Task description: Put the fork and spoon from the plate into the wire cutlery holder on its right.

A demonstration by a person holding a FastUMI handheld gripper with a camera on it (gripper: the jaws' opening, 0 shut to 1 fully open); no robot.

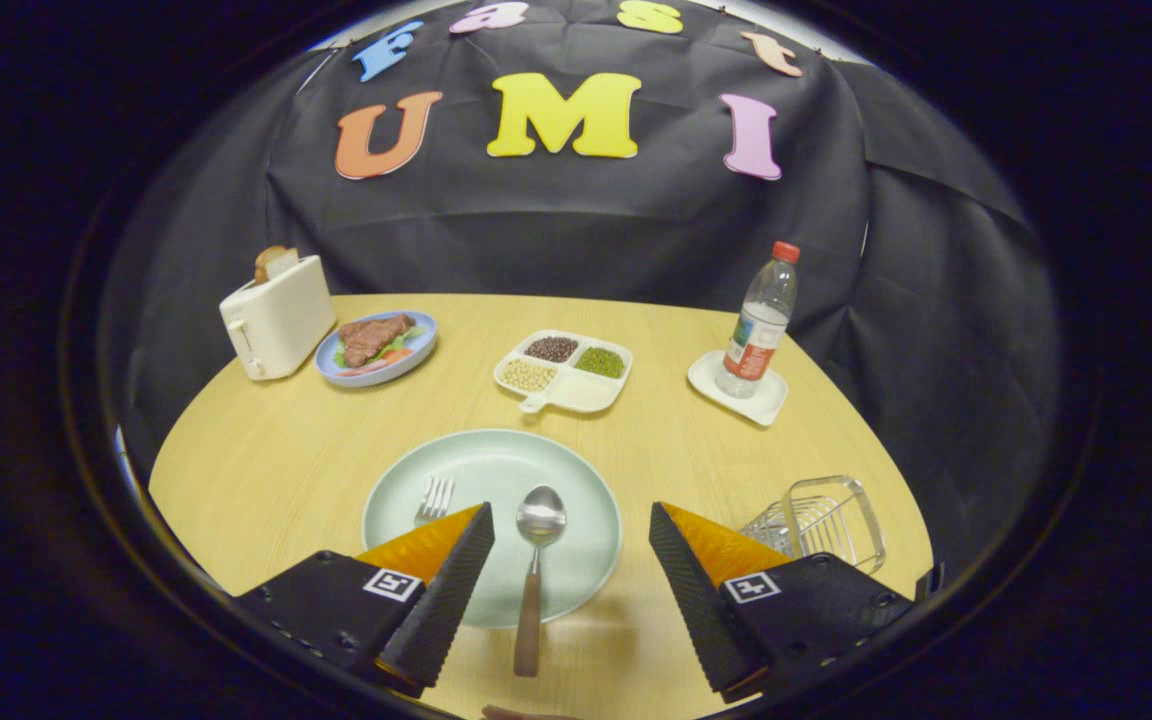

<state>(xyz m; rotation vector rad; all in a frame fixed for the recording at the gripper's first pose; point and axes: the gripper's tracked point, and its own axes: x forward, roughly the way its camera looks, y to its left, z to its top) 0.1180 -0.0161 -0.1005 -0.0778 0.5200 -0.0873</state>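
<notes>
Gripper view: the gripper (570, 520) is held with fingers spread apart, nothing clamped. The spoon (534, 570) is seen between them, bowl on the plate (496, 460). The fork (434, 499) lies beside it. The wire cutlery holder (826, 520) stands right of the plate.

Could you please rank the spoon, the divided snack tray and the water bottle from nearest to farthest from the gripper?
Gripper open.
1. Spoon: between the fingers, on the plate.
2. Divided snack tray: beyond the plate, mid-table.
3. Water bottle: far right, on a coaster.
</notes>
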